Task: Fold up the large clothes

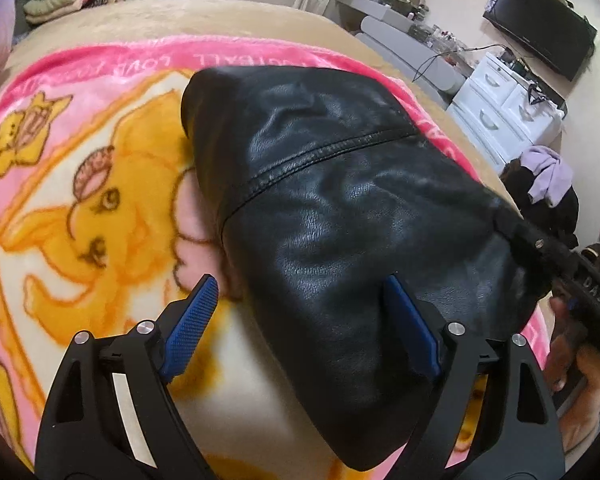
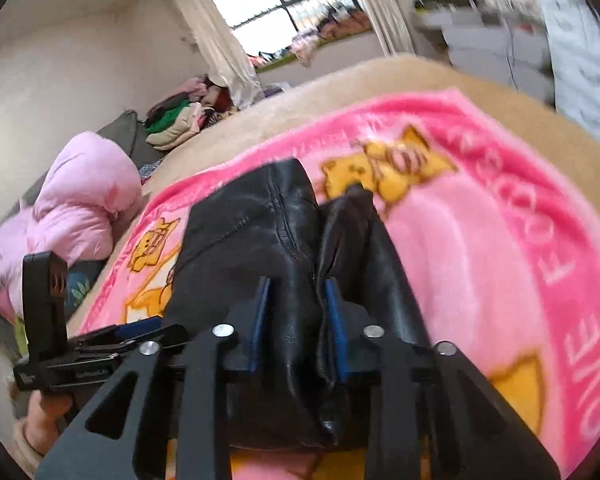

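Note:
A black leather jacket [image 1: 340,216] lies bunched on a pink blanket [image 1: 112,64] printed with yellow cartoon bears. My left gripper [image 1: 300,296] is open just above the jacket's near left edge, one blue pad over the blanket and the other over the leather, with nothing pressed between them. In the right wrist view, my right gripper [image 2: 296,292] is shut on a raised fold of the jacket [image 2: 256,220], leather pinched between its blue pads. The left wrist view shows the right gripper's black finger at the jacket's right edge, with a hand [image 1: 576,364] behind it.
The blanket covers a beige bed [image 1: 260,20]. A pink puffy garment [image 2: 80,208] and a clothes pile [image 2: 172,124] lie beyond the bed's far side. White drawers [image 1: 500,108] and a dark screen [image 1: 540,24] stand by the wall. The left gripper's body [image 2: 100,344] shows low left.

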A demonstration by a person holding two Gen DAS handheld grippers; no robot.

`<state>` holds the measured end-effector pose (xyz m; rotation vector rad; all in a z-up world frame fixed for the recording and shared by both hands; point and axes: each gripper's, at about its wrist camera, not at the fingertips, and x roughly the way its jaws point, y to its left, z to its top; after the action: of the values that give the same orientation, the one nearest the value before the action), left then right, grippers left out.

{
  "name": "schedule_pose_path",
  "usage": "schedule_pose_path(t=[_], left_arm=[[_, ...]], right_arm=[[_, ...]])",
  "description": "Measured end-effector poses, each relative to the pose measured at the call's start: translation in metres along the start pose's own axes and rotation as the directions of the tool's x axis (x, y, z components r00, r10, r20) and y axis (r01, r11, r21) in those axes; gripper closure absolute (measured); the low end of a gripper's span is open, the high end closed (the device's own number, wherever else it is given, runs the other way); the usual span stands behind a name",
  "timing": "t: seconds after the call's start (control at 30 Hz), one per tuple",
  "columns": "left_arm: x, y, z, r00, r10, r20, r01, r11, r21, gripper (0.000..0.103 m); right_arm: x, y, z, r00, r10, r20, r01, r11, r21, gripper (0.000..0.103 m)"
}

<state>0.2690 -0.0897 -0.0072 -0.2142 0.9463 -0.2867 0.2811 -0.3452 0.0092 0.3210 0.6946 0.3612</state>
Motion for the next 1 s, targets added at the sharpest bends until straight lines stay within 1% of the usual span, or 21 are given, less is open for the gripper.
schedule_pose_path(t=[0.03, 0.1, 0.17, 0.2, 0.27, 0.3, 0.37, 0.4, 0.47, 0.5, 0.53, 0.57, 0.67, 0.7, 0.73, 0.77, 0.8, 0.9, 0.93, 1.0], left_arm=[[-0.001, -0.002, 0.001, 1.000, -0.005, 0.005, 0.005, 1.000, 0.005, 0.019], [-0.001, -0.009, 0.003, 1.000, -0.016, 0.003, 0.016, 1.000, 0.020, 0.018], [0.002, -0.012, 0.000, 1.000, -0.017, -0.006, 0.018, 0.999, 0.031, 0.018], [0.006, -0.014, -0.001, 1.000, -0.020, -0.015, 0.021, 0.999, 0.033, 0.018], [0.013, -0.015, -0.005, 0.999, -0.024, -0.030, 0.025, 0.999, 0.033, 0.016], [0.015, -0.016, -0.006, 0.999, -0.028, -0.033, 0.029, 0.999, 0.028, 0.015], [0.016, -0.014, -0.008, 0.999, -0.032, -0.036, 0.032, 0.999, 0.018, 0.013], [0.018, -0.014, -0.009, 0.999, -0.030, -0.036, 0.030, 0.999, 0.015, 0.013], [0.018, -0.015, -0.009, 0.999, -0.027, -0.036, 0.028, 1.000, 0.011, 0.011], [0.019, -0.014, -0.009, 0.999, -0.032, -0.039, 0.032, 0.999, 0.006, 0.011], [0.019, -0.014, -0.009, 0.999, -0.033, -0.041, 0.033, 0.999, 0.002, 0.011], [0.019, -0.014, -0.009, 0.999, -0.033, -0.041, 0.033, 0.999, 0.001, 0.010], [0.019, -0.013, -0.008, 0.998, -0.038, -0.043, 0.038, 0.999, 0.003, 0.010], [0.020, -0.014, -0.008, 0.998, -0.038, -0.044, 0.039, 0.999, 0.003, 0.010], [0.020, -0.014, -0.008, 0.998, -0.039, -0.045, 0.039, 0.999, 0.003, 0.010], [0.021, -0.014, -0.007, 0.998, -0.037, -0.048, 0.037, 0.999, 0.006, 0.010], [0.020, -0.014, -0.008, 0.998, -0.032, -0.052, 0.033, 0.999, 0.010, 0.010], [0.019, -0.014, -0.005, 0.998, -0.014, -0.060, 0.017, 0.999, 0.036, 0.010], [0.017, -0.012, -0.004, 0.998, -0.006, -0.059, 0.008, 0.999, 0.046, 0.010], [0.011, -0.007, -0.001, 0.998, 0.024, -0.053, -0.020, 0.998, 0.067, 0.010]], right_arm=[[-0.004, -0.005, 0.002, 1.000, 0.003, 0.012, -0.003, 1.000, 0.004, 0.080], [-0.005, -0.022, 0.000, 1.000, -0.007, 0.000, 0.007, 0.999, 0.049, 0.080], [0.004, -0.042, -0.010, 0.998, -0.032, -0.052, 0.037, 0.995, 0.092, 0.080], [0.010, -0.053, -0.018, 0.996, -0.027, -0.085, 0.037, 0.992, 0.122, 0.080], [0.017, -0.064, -0.025, 0.994, -0.012, -0.111, 0.030, 0.986, 0.163, 0.079], [0.020, -0.071, -0.029, 0.993, -0.007, -0.120, 0.029, 0.983, 0.184, 0.078], [0.024, -0.075, -0.033, 0.991, -0.008, -0.130, 0.033, 0.981, 0.190, 0.072], [0.025, -0.076, -0.035, 0.991, -0.002, -0.136, 0.028, 0.981, 0.193, 0.067], [0.023, -0.084, -0.036, 0.990, 0.047, -0.135, -0.013, 0.970, 0.241, 0.061], [0.021, -0.088, -0.035, 0.988, 0.069, -0.140, -0.029, 0.962, 0.272, 0.044], [0.019, -0.092, -0.035, 0.986, 0.073, -0.153, -0.025, 0.955, 0.295, 0.020], [0.015, -0.093, -0.036, 0.985, 0.072, -0.155, -0.023, 0.955, 0.297, 0.016], [0.012, -0.093, -0.040, 0.981, 0.107, -0.159, -0.058, 0.957, 0.286, 0.018], [0.013, -0.093, -0.042, 0.980, 0.117, -0.161, -0.067, 0.955, 0.289, 0.024], [0.016, -0.092, -0.046, 0.976, 0.141, -0.164, -0.087, 0.950, 0.300, 0.039], [0.018, -0.090, -0.049, 0.974, 0.147, -0.170, -0.090, 0.948, 0.306, 0.043], [0.020, -0.087, -0.052, 0.974, 0.142, -0.175, -0.083, 0.948, 0.307, 0.049], [0.019, -0.076, -0.059, 0.967, 0.200, -0.160, -0.133, 0.926, 0.353, 0.055], [0.018, -0.067, -0.064, 0.960, 0.234, -0.156, -0.163, 0.915, 0.368, 0.055], [0.020, -0.049, -0.073, 0.948, 0.275, -0.159, -0.198, 0.904, 0.380, 0.055]])
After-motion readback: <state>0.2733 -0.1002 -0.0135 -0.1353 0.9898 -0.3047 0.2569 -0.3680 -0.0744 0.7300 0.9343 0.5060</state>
